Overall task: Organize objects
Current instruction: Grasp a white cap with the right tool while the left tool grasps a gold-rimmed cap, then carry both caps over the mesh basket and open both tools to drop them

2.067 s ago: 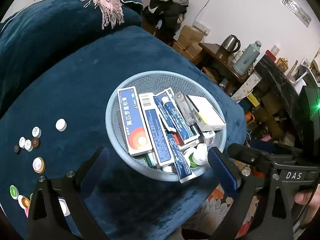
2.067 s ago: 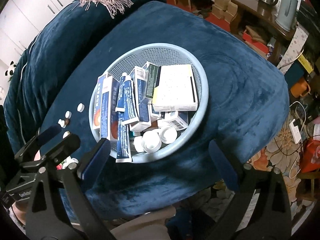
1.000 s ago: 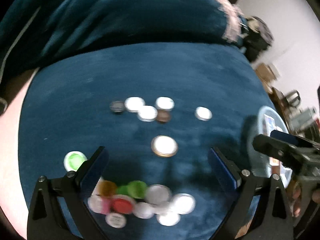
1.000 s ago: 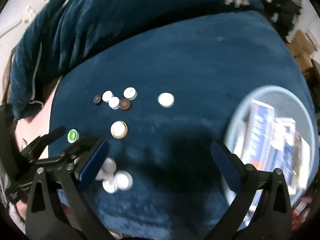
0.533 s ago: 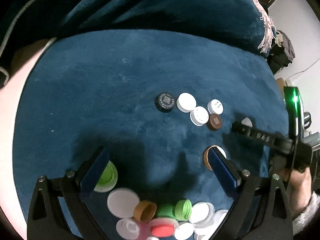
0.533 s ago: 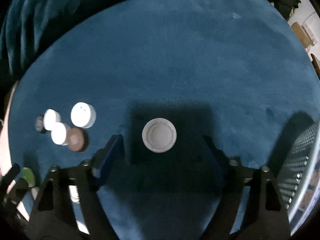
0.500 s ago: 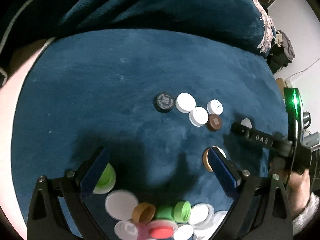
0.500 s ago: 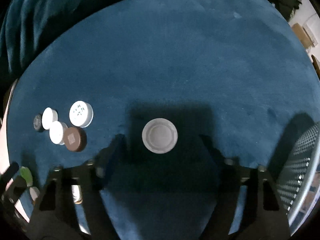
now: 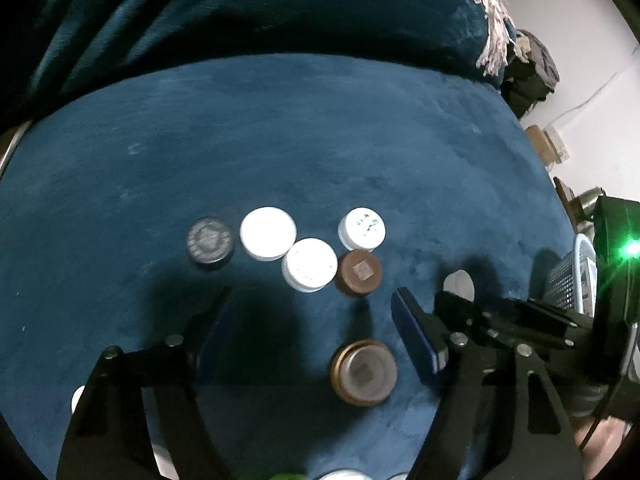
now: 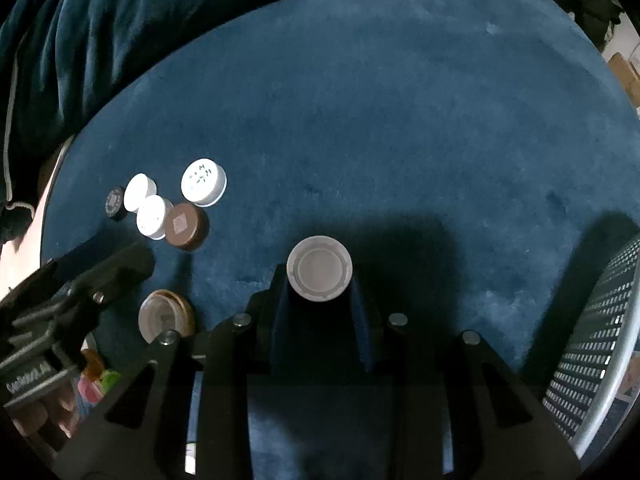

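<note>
Right wrist view shows the right tool (image 10: 320, 276) pinching a small white round plastic cap (image 10: 319, 268) by its rim, on the blue velvet cushion (image 10: 360, 120). It looks light, stiff, perhaps slippery. The left tool (image 9: 312, 320) is spread.

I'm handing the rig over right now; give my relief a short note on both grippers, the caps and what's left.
Right gripper: shut on the grey cap, at the blue cushion. Left gripper: open, empty, above the gold-rimmed cap.
Cluster of five caps beyond: black cap, three white, brown cap.
Mesh basket at the right edge.
Done: grey cap gripped. Left: probably lift it and move it, then the remaining loose caps.
</note>
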`<state>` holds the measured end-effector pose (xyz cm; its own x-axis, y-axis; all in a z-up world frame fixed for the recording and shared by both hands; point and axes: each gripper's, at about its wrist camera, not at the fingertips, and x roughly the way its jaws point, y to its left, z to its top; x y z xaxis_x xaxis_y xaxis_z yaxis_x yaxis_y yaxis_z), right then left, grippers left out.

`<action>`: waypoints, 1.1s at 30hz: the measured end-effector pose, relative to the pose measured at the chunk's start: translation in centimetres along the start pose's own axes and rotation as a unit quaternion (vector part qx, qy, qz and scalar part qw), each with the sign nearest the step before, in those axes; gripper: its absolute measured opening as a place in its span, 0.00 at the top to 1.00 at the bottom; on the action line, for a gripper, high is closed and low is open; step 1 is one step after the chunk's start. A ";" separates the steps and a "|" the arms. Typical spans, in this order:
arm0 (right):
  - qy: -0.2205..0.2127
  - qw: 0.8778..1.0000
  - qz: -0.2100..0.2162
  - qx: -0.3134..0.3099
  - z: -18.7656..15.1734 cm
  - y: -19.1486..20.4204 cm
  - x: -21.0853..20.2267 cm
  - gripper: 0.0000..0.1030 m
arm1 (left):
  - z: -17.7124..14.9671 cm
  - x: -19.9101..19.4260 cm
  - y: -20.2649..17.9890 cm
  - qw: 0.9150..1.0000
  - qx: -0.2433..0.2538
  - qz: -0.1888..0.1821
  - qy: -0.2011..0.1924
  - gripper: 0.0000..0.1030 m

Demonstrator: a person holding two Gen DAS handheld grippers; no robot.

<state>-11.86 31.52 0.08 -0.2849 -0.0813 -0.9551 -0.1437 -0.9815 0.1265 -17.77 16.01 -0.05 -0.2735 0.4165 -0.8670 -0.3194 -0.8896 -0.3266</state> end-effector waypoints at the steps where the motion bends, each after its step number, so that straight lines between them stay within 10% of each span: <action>1: 0.000 1.000 0.002 0.001 0.0 -0.1 0.0 0.71 | 0.2 0.4 -0.4 1.000 0.007 -0.003 0.004 0.27; 13: -0.006 1.000 0.009 -0.001 -0.1 0.1 1.0 0.70 | 1.5 3.5 -3.1 0.998 0.058 0.009 0.014 0.70; 33: -0.070 0.995 0.074 0.006 -2.2 0.2 -10.1 0.71 | -0.2 -6.0 -5.9 0.996 0.069 -0.041 -0.040 0.70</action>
<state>-6.89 31.77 9.17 -0.4333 -0.1980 -0.8792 -0.1022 -0.9585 0.2663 -14.07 18.75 7.06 -0.3108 0.5055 -0.8049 -0.4646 -0.8196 -0.3353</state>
